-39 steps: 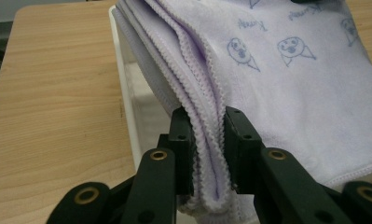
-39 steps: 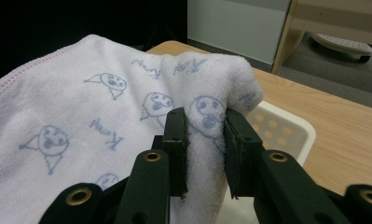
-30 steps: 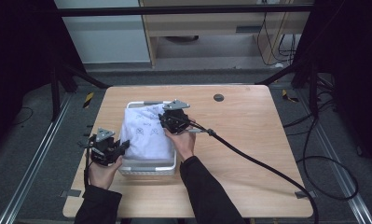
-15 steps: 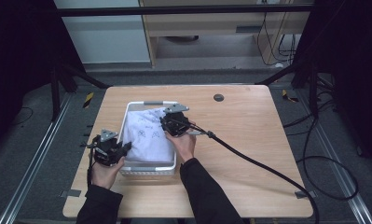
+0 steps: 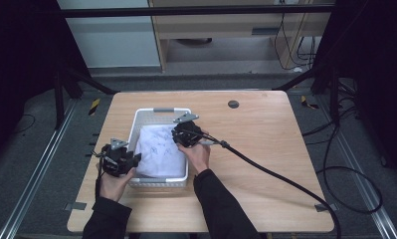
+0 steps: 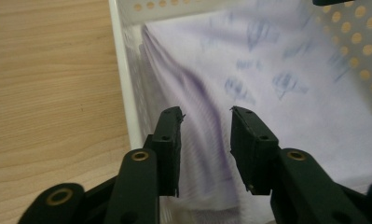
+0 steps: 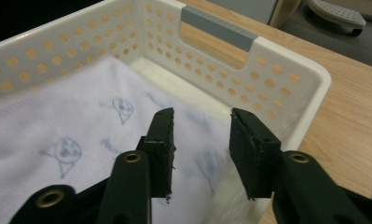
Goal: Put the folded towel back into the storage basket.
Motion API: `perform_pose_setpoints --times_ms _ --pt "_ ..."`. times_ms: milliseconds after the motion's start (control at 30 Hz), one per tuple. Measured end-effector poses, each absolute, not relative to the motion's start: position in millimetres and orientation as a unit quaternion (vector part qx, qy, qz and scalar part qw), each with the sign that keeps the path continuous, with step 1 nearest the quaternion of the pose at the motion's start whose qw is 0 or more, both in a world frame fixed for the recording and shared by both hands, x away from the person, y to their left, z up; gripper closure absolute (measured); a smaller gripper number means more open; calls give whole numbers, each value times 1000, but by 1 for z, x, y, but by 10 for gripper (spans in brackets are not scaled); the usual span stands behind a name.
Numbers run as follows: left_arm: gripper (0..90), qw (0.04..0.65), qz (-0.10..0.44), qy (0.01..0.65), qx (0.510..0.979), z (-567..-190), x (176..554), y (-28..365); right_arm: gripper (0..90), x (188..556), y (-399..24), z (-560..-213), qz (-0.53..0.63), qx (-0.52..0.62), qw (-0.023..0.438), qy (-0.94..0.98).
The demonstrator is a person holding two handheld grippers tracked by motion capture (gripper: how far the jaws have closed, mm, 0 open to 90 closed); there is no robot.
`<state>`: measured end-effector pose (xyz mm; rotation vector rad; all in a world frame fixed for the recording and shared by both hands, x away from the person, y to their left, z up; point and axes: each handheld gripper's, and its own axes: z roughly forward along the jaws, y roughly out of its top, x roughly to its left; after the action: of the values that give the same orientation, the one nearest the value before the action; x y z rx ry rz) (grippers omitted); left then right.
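One wooden table holds one white basket, and in the basket lies one pale cloth printed with small blue figures. The basket's walls are dotted with round holes, and one grey handle strip caps the cut-out in its far end wall. One dark round disc sits in the tabletop near the far edge, well apart from the basket.

Two grippers are in play, one in each hand. The left gripper is at the basket's left rim near the front corner, held by the left hand. In the left gripper view its two jaws stand apart with nothing between them, just above a raised fold of the cloth beside the basket's side wall; whether the tips touch the cloth cannot be told.

The right gripper is over the basket's right side, held by the right hand, with one thick black cable trailing from it across the table toward the right front corner. In the right gripper view its two jaws are also apart and empty, poised over the cloth near the basket's far right corner, not touching it as far as can be seen.

The cloth covers most of the basket's floor, with one ridge running along its left side.
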<state>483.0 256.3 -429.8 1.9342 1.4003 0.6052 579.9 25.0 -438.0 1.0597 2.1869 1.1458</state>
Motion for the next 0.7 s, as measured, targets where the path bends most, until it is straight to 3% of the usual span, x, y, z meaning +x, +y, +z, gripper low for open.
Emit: perform_pose_setpoints --times_ms 300,700 --pt "601 356 241 531 730 -419 476 258 559 575 17 -425 431 380 229 786" --pt "549 392 261 514 717 -406 465 263 360 560 -10 -410 458 371 220 777"
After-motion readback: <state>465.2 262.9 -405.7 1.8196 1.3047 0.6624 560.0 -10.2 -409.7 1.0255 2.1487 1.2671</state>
